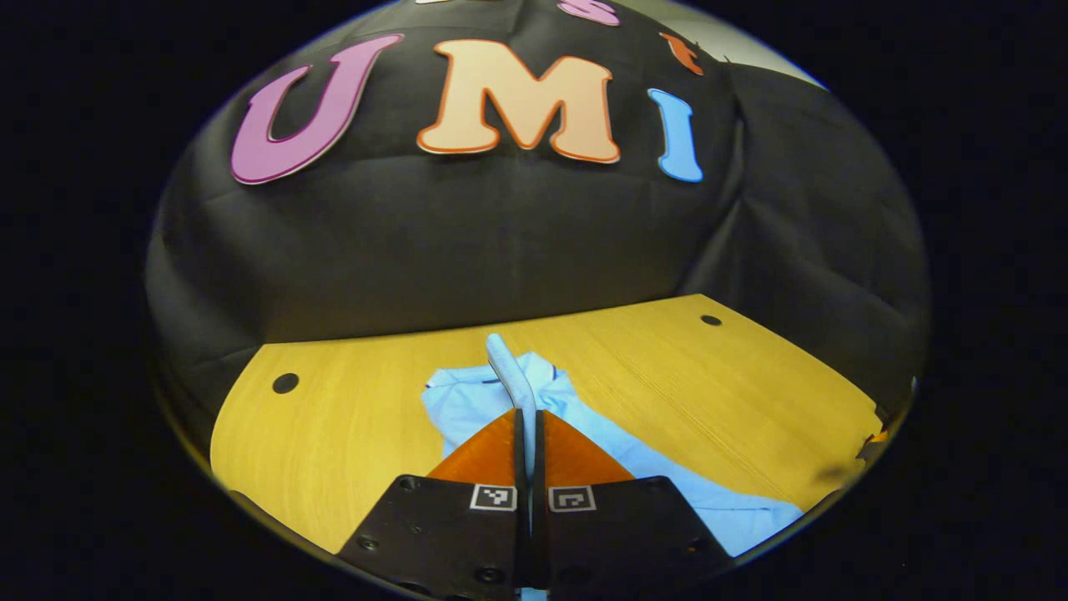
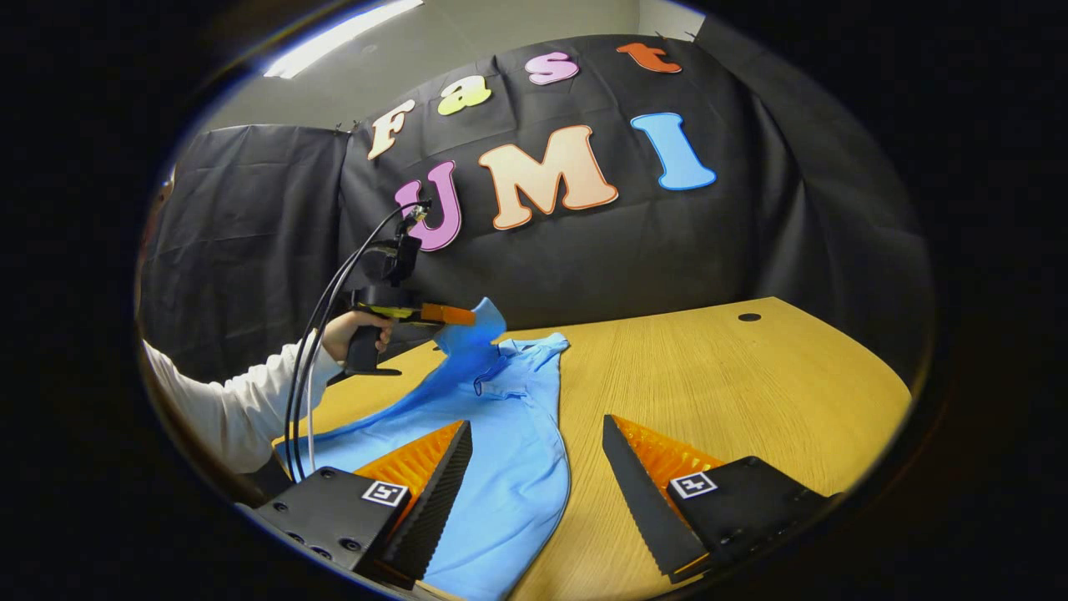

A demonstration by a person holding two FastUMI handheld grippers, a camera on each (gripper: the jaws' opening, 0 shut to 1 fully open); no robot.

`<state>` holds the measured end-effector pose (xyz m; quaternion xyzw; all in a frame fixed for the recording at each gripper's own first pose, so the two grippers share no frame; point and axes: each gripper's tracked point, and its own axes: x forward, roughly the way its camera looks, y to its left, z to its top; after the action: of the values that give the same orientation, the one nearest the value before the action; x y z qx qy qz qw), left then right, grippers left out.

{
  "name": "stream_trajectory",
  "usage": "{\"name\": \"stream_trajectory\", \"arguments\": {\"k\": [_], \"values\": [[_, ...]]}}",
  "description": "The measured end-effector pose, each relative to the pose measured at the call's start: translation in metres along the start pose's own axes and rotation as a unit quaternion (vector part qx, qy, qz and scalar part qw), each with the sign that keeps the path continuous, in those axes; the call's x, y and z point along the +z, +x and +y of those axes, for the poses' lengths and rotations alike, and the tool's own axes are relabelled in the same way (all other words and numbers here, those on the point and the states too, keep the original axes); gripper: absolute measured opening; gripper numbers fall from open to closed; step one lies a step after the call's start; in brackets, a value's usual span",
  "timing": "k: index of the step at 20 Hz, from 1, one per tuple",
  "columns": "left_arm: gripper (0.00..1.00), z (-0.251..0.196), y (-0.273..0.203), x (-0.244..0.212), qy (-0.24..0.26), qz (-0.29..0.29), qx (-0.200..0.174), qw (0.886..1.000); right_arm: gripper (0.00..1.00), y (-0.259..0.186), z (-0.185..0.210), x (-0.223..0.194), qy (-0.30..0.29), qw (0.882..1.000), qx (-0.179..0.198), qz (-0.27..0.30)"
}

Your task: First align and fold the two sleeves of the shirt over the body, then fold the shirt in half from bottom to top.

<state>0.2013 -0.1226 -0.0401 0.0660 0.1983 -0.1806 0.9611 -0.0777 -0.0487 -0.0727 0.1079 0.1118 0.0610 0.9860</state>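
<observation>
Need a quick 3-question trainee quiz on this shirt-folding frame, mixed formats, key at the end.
1. True or false: the left gripper is shut on a fold of the shirt and holds it lifted off the table.
2. How does the right gripper stand? A) shut on the sleeve B) open above the shirt and table C) shut on the collar
3. Fill in: in the right gripper view, a hand in a white ____ holds the left gripper.

Key: 1 true; 2 B; 3 sleeve.
</observation>
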Motion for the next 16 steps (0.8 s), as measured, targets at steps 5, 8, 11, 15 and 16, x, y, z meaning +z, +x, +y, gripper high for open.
{"name": "stream_trajectory", "arguments": {"k": [5, 8, 11, 15, 16], "values": [[0.00, -0.032, 0.018, -0.036, 0.040, 0.037, -0.012, 0.998, 0.98, -0.004, -0.004, -0.010, -0.002, 1.000, -0.006, 0.009], [0.00, -0.040, 0.021, -0.048, 0.041, 0.046, -0.015, 0.998, 0.98, -0.006, 0.000, -0.021, -0.011, 1.000, -0.006, 0.024], [0.28, -0.051, 0.006, -0.042, 0.008, 0.033, -0.017, 0.999, 0.98, -0.011, 0.006, -0.031, -0.025, 0.999, -0.005, 0.040], [0.99, -0.042, -0.046, -0.032, -0.003, 0.002, 0.008, 1.000, 0.98, -0.014, 0.019, -0.040, -0.029, 0.998, 0.002, 0.051], [0.99, -0.043, -0.064, -0.036, -0.005, -0.001, 0.006, 1.000, 0.98, -0.016, 0.023, -0.043, -0.029, 0.998, 0.005, 0.053]]}}
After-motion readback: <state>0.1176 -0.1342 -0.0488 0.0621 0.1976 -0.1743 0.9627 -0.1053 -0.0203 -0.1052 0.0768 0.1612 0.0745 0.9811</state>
